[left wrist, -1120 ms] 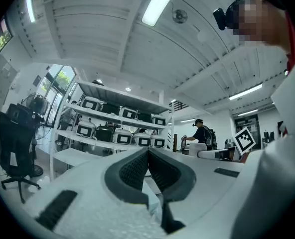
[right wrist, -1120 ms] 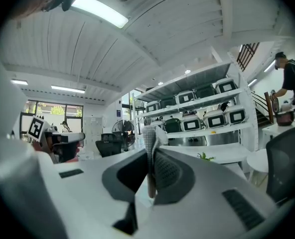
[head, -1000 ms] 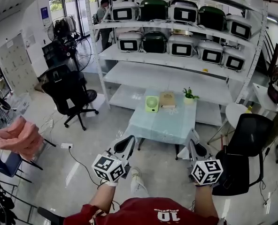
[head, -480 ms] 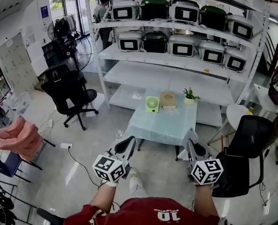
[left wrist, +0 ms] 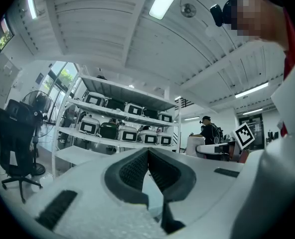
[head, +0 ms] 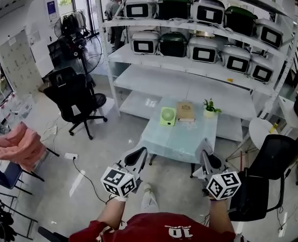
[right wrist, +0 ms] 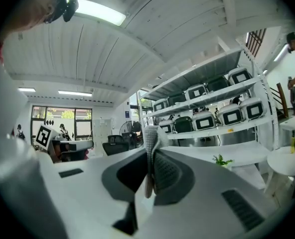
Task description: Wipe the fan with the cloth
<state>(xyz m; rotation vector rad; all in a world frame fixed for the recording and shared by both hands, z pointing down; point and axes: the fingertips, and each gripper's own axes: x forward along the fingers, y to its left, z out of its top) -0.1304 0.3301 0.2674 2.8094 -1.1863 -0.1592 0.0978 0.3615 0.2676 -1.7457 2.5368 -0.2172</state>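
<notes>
Both grippers are held side by side at waist height in the head view, arms bent, marker cubes towards the person. The left gripper (head: 140, 152) and right gripper (head: 205, 148) point at the near edge of a pale-blue low rectangular table (head: 176, 141). Grey floor lies open between the person and that edge.

Three things stand in a row along the table's far edge: a small pale-green square desk fan (head: 166, 116), a flat brown box (head: 185, 110) just beside it, and one small green potted plant (head: 210, 106). The fan is well apart from both grippers.

One black swivel chair (head: 76, 96) stands left of the table and another (head: 268, 169) close on its right. Behind the table, a white metal shelf rack (head: 189, 87) carries two rows of five cooker-like appliances.

The left gripper view shows its ribbed black jaws pressed together with nothing between them.

In the right gripper view the jaws are clamped on a grey-white woven cloth (right wrist: 149, 132), whose folded edge stands above the tips.
</notes>
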